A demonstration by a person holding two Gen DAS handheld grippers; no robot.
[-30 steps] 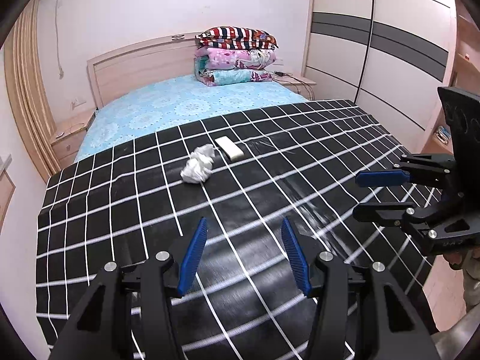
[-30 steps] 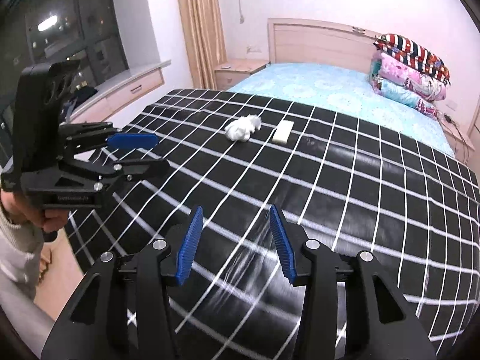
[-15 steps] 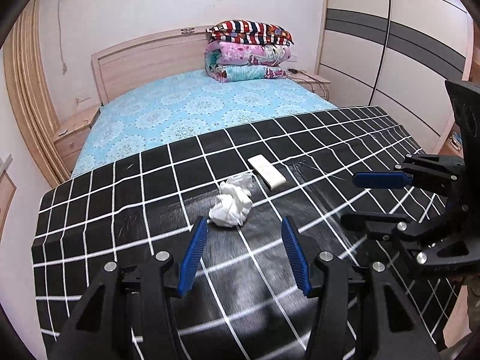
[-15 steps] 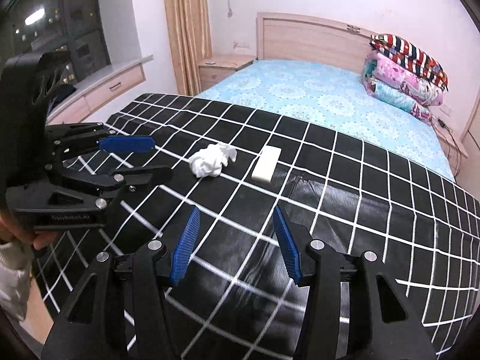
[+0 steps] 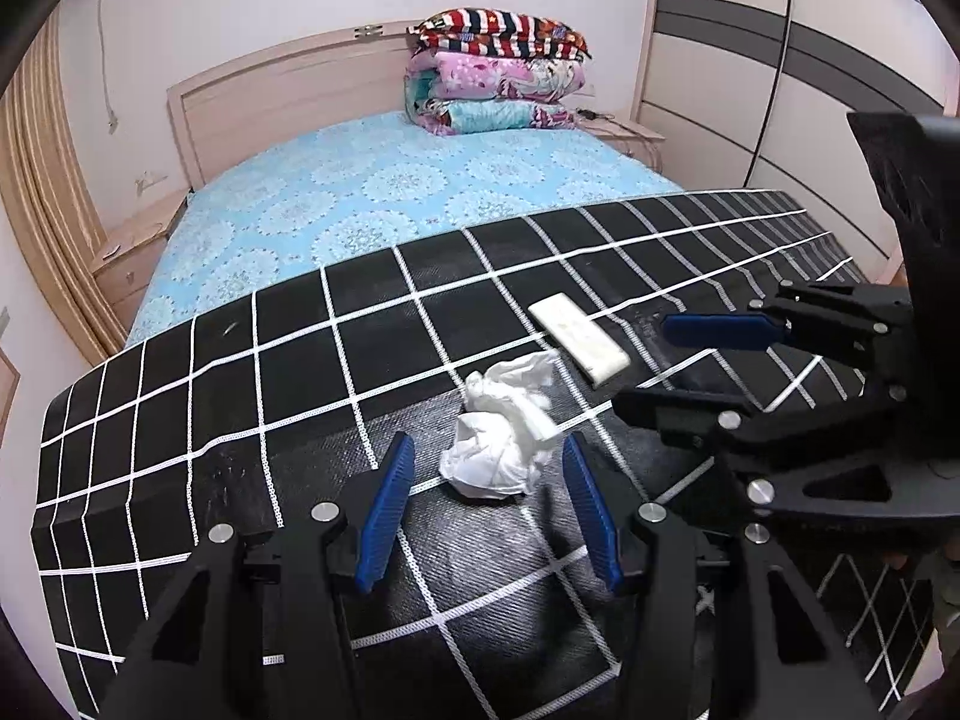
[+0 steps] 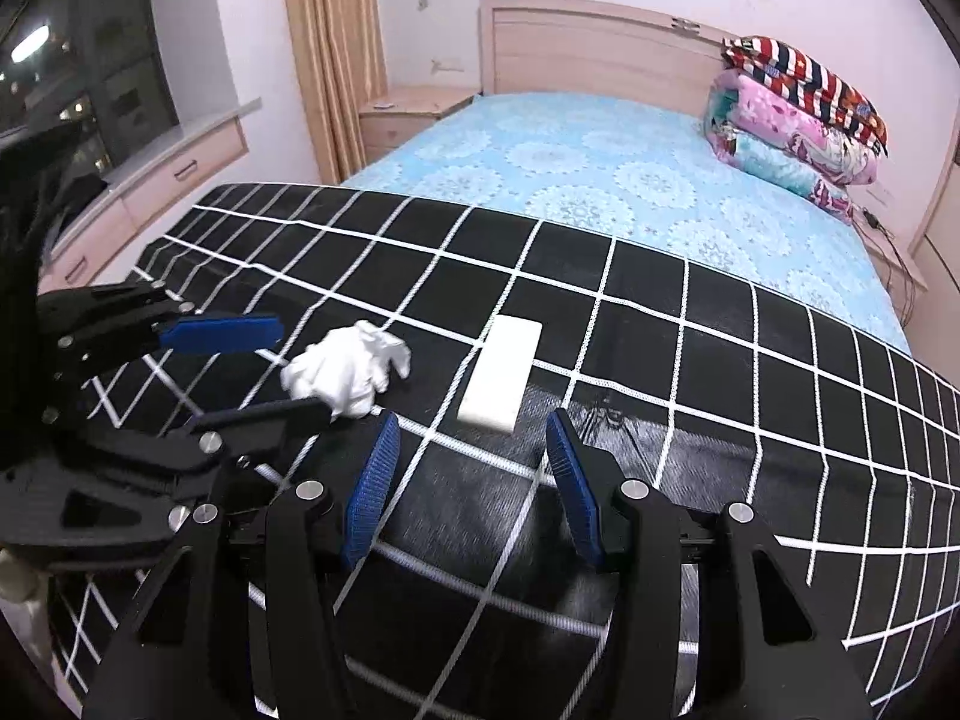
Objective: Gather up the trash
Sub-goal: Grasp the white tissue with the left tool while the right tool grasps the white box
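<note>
A crumpled white tissue (image 5: 504,426) lies on the black white-checked cover (image 5: 240,396). My left gripper (image 5: 487,449) is open just above the cover, and the near part of the tissue sits between its blue pads without touching them. Right of the tissue lies a flat white rectangular block (image 5: 579,339). In the right wrist view my right gripper (image 6: 473,419) is open, its tips just short of the block's (image 6: 501,369) near end. That view also shows the tissue (image 6: 345,369) and the left gripper (image 6: 306,369) on the left. The right gripper (image 5: 648,367) enters the left wrist view from the right.
Beyond the cover stretches the blue patterned sheet (image 5: 390,192), with folded quilts (image 5: 498,78) stacked by the headboard. A nightstand (image 6: 414,114) and a curtain (image 6: 330,48) stand at the far left, a wardrobe (image 5: 810,90) on the right. The cover's edge drops off on the left.
Both grippers have moved forward and down over the cover. The tissue now sits at the left gripper's tips and the white block at the right gripper's tips. Jaw widths look unchanged.
</note>
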